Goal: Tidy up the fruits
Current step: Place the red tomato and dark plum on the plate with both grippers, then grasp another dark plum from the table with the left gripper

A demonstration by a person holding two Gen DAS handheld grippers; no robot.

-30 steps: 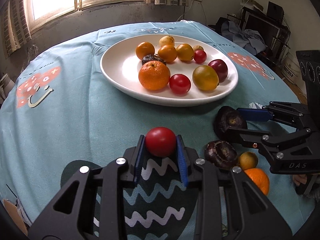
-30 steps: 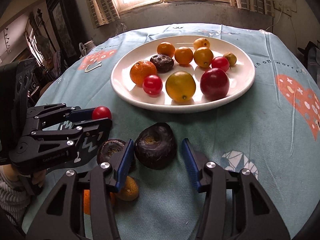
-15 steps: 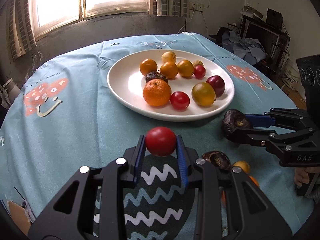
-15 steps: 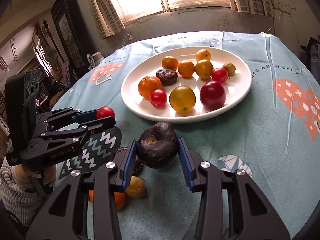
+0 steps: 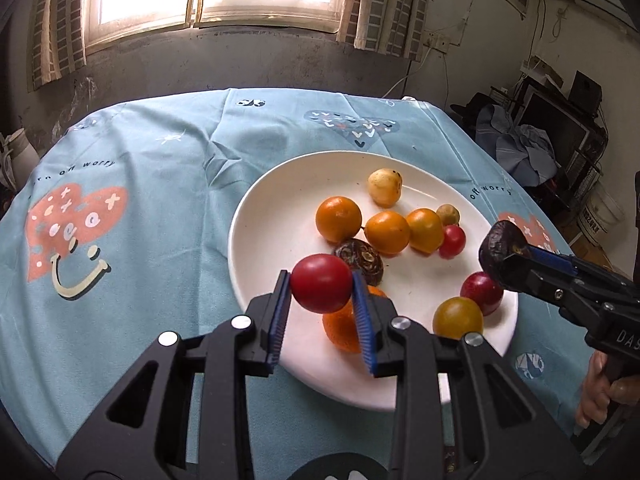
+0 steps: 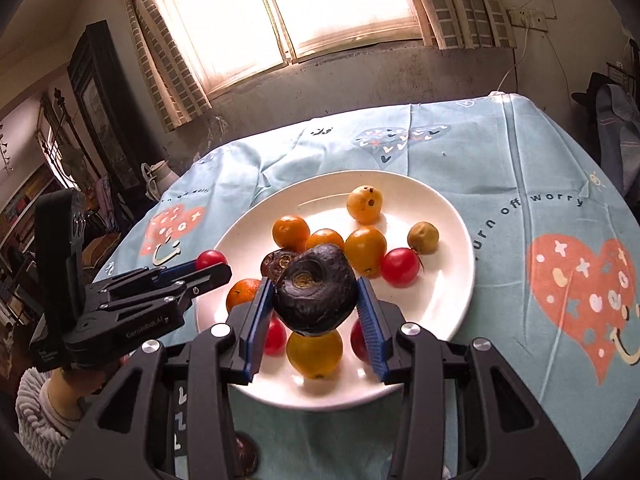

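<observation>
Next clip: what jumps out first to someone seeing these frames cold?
Both grippers carry fruit above the white plate: the left gripper clamps a red tomato, and the right gripper clamps a dark wrinkled fruit. Orange, yellow and red fruits crowd the plate on the pale blue tablecloth.

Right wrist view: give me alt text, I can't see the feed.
The right gripper clamps a dark wrinkled purple fruit above a white round plate of orange, yellow and red fruits. At left, the left gripper holds a small red tomato near the plate's rim, over a light blue tablecloth.
</observation>
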